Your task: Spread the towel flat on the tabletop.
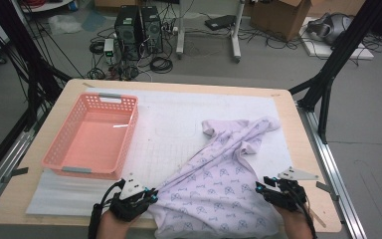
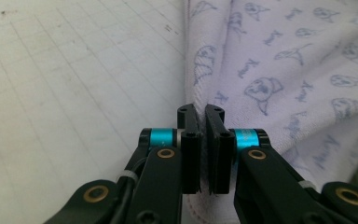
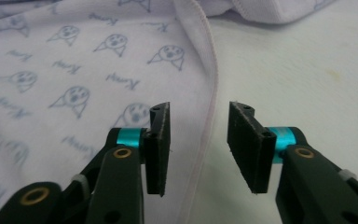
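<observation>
At the table's near edge, the left gripper [image 2: 201,116] is clamped on the hem of the pale printed garment [image 1: 219,179], its jaws nearly together. The right gripper [image 3: 199,123] stands parted astride the garment's other hem, its pads pressing nothing. The garment spreads from the near edge toward mid-table over a white mat [image 1: 169,119]. Farther left sits a pink basket [image 1: 59,144].

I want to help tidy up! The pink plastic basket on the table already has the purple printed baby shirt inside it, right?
Not quite. In the high view the pink plastic basket is empty. The purple printed baby shirt lies spread on the white mat beside it, with the left hand-held gripper pinching its edge.
</observation>
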`<state>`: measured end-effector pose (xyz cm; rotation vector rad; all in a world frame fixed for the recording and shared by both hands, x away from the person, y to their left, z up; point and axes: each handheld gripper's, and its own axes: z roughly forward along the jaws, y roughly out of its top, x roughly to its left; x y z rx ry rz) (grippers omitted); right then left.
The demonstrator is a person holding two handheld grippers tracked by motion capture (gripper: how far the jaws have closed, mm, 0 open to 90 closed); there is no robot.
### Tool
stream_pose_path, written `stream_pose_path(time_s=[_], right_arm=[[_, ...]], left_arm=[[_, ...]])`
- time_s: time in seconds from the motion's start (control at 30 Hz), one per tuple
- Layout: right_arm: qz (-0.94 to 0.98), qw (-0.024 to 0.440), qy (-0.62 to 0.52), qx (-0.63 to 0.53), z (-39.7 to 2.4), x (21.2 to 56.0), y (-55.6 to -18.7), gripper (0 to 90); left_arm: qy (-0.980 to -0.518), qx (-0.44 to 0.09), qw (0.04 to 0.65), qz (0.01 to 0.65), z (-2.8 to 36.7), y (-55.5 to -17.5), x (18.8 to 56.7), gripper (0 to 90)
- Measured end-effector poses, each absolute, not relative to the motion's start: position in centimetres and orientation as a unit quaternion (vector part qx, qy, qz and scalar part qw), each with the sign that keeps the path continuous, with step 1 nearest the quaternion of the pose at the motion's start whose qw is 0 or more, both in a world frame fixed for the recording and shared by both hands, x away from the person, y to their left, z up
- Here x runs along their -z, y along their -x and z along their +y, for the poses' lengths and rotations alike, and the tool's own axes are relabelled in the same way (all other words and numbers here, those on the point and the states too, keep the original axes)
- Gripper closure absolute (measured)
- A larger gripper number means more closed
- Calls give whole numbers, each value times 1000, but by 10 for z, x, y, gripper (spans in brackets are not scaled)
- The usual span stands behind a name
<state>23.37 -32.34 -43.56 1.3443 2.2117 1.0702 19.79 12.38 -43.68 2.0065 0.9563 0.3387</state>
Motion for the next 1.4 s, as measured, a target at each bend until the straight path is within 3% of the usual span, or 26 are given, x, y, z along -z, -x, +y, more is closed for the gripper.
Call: stream_pose_path(time_s=[0.13,0.17,0.2,0.23,0.37,0.6,0.67,0.7,0.73,0.87,1.27,1.37,1.4], right_arm=[[790,173,-467,-358,-306,445,-251,567],[791,179,-463,-358,-304,446,-253,631],[795,172,-456,-362,-304,446,-253,779],[798,167,-450,-364,-305,445,-253,847],[801,166,-458,-348,-319,441,-246,870],[795,192,-494,-296,-364,434,-202,869],[796,187,-497,-290,-368,432,-194,836],[795,188,-497,-293,-368,432,-192,771],[789,194,-498,-303,-368,430,-191,650],[762,199,-502,-359,-372,425,-195,533],[747,192,-506,-387,-381,428,-218,518],[753,185,-501,-386,-377,431,-224,513],[755,183,-498,-386,-376,431,-226,513]], left_arm=[[-797,-107,457,380,125,-195,444,815],[-794,-104,463,380,125,-196,444,763],[-789,-101,470,382,126,-197,444,693],[-783,-103,478,384,126,-198,443,649],[-770,-106,495,389,127,-206,439,524],[-767,-108,498,389,113,-238,434,506],[-770,-106,494,389,105,-250,434,507],[-771,-104,491,391,99,-259,434,507],[-773,-103,489,392,95,-264,434,506],[-784,-97,470,394,75,-292,438,508],[-801,-98,462,367,26,-329,441,567],[-818,-99,437,361,14,-334,445,618],[-825,-102,421,362,10,-334,447,686]])
